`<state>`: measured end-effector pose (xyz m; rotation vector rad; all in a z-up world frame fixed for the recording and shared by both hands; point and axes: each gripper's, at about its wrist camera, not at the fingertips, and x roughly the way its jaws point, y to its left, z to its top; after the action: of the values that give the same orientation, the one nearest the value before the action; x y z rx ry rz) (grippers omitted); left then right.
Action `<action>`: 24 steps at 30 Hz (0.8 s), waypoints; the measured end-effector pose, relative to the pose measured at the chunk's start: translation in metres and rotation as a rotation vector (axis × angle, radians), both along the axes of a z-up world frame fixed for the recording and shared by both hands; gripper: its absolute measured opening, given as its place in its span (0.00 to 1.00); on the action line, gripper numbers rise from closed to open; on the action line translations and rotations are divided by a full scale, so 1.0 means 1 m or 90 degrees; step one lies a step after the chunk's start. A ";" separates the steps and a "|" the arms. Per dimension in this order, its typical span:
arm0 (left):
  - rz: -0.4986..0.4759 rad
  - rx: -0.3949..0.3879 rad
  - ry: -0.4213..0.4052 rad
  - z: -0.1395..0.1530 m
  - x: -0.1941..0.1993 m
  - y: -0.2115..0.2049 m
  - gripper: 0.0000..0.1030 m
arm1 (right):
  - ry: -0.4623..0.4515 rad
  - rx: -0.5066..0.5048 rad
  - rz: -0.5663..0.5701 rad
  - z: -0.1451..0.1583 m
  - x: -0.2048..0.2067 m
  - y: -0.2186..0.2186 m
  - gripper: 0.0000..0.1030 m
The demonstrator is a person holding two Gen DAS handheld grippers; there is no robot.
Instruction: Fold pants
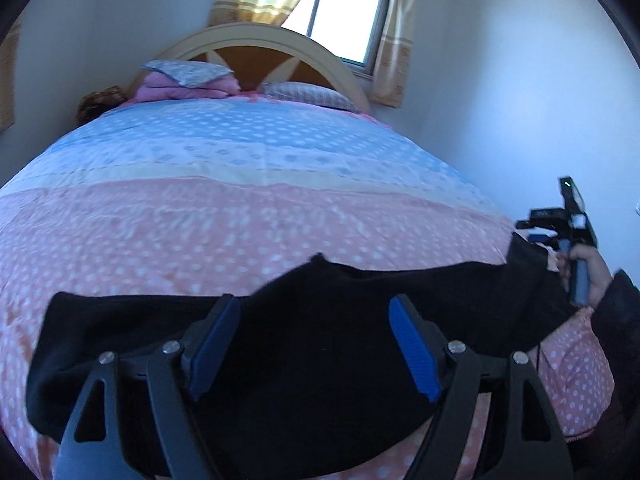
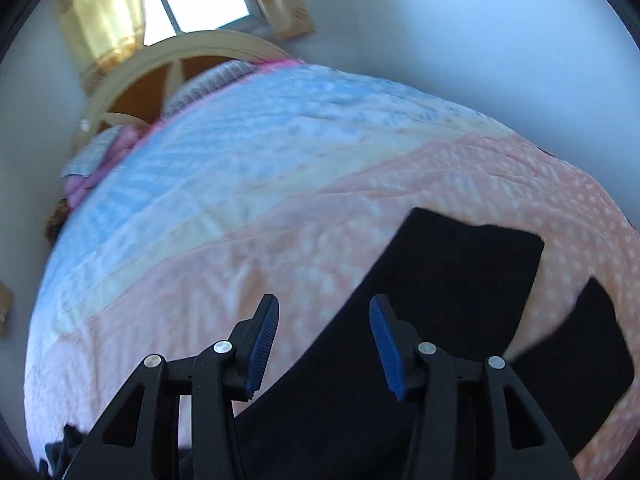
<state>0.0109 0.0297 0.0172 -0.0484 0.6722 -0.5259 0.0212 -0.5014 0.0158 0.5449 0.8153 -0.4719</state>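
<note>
Black pants (image 1: 320,360) lie spread sideways across the near part of the bed, on a pink dotted quilt (image 1: 200,232). Just above them my left gripper (image 1: 314,302) stands open, with nothing between its blue pads. In the same view a hand (image 1: 592,272) holds my right gripper (image 1: 560,232) at the pants' right end. The blurred right wrist view has my right gripper (image 2: 324,302) open over the edge of the pants (image 2: 460,280), nothing pinched. Two square-cut ends of the pants (image 2: 592,340) lie apart on the quilt (image 2: 200,280).
At the far end are a curved headboard (image 1: 256,36), two pillows (image 1: 308,94), a folded pink blanket (image 1: 180,90) and a window (image 1: 348,12) with yellow curtains. A wall (image 1: 520,120) runs close along the bed's right side. A dark cloth heap (image 2: 68,444) sits at the lower left.
</note>
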 end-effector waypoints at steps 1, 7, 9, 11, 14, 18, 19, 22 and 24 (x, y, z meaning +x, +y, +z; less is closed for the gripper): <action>-0.025 0.011 -0.002 -0.001 -0.002 -0.016 0.78 | 0.025 -0.006 -0.015 -0.005 0.007 -0.010 0.48; -0.079 0.020 0.032 -0.009 -0.014 -0.042 0.78 | 0.137 0.004 -0.044 -0.040 0.042 -0.035 0.48; -0.079 0.018 0.048 -0.013 -0.016 -0.042 0.78 | 0.161 -0.014 -0.044 -0.041 0.047 -0.032 0.48; -0.076 0.017 0.059 -0.016 -0.017 -0.039 0.78 | 0.178 -0.030 -0.056 -0.038 0.046 -0.028 0.29; -0.068 0.011 0.063 -0.017 -0.020 -0.034 0.78 | 0.149 0.000 -0.059 -0.033 0.025 -0.040 0.06; -0.055 -0.007 0.070 -0.016 -0.019 -0.029 0.78 | -0.012 0.076 -0.032 -0.004 -0.028 -0.054 0.05; -0.055 -0.014 0.072 -0.016 -0.019 -0.029 0.78 | -0.049 0.085 -0.028 0.006 -0.049 -0.053 0.05; -0.064 -0.025 0.080 -0.017 -0.017 -0.036 0.78 | -0.124 0.092 -0.032 0.027 -0.110 -0.050 0.05; -0.074 -0.025 0.081 -0.017 -0.018 -0.043 0.78 | -0.164 0.096 -0.043 0.033 -0.150 -0.051 0.05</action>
<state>-0.0068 -0.0133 0.0006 -0.0804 0.7928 -0.6525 -0.1285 -0.5526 0.0488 0.7573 0.5900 -0.3940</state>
